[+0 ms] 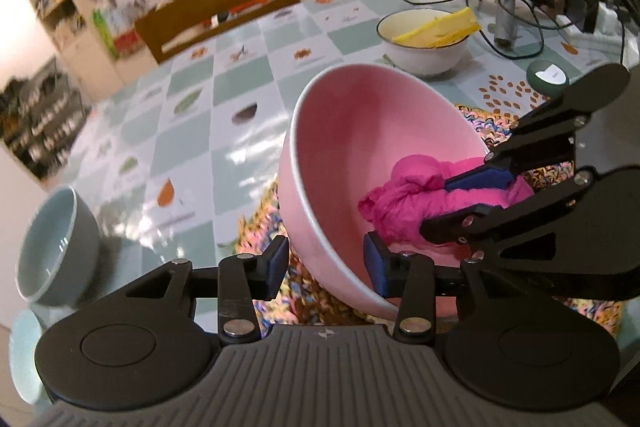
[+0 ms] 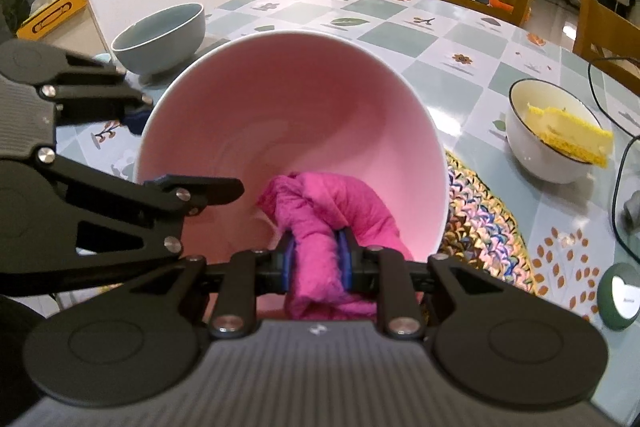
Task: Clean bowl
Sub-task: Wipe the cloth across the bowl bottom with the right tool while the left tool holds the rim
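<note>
**While the cloth works, the pink bowl stays tipped**

With the grey bowl (image 1: 56, 247) standing apart at the far left of the checked table (image 1: 192, 131), my left gripper (image 1: 326, 261) straddles the near rim of the pink bowl (image 1: 340, 131); one pad sits outside the wall and one inside, though I cannot tell whether they press on it. That bowl is tilted on its side over the woven mat (image 2: 480, 211), mouth turned toward my right gripper (image 2: 316, 259), whose jaws are closed tight on a bunched magenta cloth (image 2: 332, 203) pushed low against the inner wall. I judge the wiping under way: the visible interior looks free of residue, yet the upper wall and rim remain uncovered. Further right, a white bowl (image 2: 532, 155) holds a yellow sponge (image 2: 568, 135), untouched
</note>
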Demonstrator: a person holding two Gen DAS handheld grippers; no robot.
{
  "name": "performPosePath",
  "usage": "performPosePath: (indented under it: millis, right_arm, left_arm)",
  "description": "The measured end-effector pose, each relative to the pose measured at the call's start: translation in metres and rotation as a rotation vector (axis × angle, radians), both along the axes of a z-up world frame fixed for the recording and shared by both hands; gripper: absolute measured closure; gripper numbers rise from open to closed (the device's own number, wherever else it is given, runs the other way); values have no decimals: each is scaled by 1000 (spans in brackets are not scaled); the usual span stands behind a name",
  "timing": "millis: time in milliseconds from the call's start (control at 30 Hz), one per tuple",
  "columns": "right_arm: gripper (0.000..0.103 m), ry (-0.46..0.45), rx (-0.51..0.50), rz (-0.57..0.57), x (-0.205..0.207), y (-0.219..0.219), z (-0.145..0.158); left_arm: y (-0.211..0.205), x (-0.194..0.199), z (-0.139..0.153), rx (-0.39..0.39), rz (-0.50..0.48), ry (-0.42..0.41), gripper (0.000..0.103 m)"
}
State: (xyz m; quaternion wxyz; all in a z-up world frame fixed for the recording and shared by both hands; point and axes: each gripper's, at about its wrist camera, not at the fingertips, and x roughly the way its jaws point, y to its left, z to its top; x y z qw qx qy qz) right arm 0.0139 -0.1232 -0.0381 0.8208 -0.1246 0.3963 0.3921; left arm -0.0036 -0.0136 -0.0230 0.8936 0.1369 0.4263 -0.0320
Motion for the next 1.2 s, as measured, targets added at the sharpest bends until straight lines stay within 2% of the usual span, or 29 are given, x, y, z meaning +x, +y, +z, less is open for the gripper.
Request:
performPosePath:
  millis: [133,233,633,967,1100,1200]
  right_arm:
    - [79,13,15,-11,-1,-1,0]
    - [79,30,35,-15,-3,-2,0]
    - [79,28,49,-13,-18,6,2]
    - [79,69,95,-18,-19,11,5]
    - [79,80,113,-21,-19,11,7]
    - [78,86,118,-26,-18,10,7]
  left_arm:
    - [4,0,-2,-18,20,19,60]
    - [5,0,-5,-36,20,37,68]
    - [2,0,-5,56,-36,-31,74]
    - [2,13,5,127,-117,-84,84]
    - [-4,17,13,178,-169,-135,90]
    - [-7,22,17,173,-176,-140,90]
